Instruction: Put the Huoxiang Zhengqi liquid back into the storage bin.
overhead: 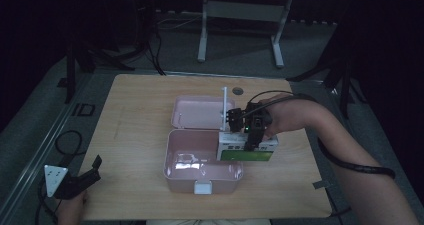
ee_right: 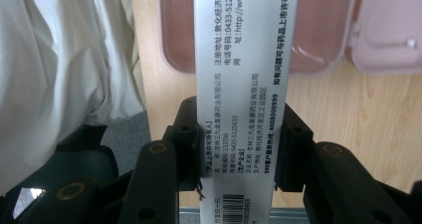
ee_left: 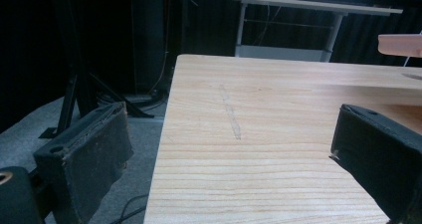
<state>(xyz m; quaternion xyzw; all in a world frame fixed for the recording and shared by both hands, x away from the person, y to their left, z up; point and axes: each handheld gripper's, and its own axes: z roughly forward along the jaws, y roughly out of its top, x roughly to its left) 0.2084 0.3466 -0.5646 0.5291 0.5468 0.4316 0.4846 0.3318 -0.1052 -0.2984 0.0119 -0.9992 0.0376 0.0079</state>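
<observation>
The white side of the carton (ee_right: 242,84) bears black Chinese print. Legible on it are the phone number 0433-5125638, the start of a web address "http://www", the postcode 133700, and a bold hotline number 4008000999. A barcode with small, unreadable digits sits at its lower end.

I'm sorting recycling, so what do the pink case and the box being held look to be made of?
The pink case looks like glossy moulded plastic: light glints off its rounded rim. The box looks like matte printed cardboard, with flat faces, crisp edges and small type, though coated card is possible.

box (overhead: 246,149) over open container's (overhead: 175,165) right rim, lid (overhead: 197,112) behind, table (overhead: 140,115) beneath
</observation>
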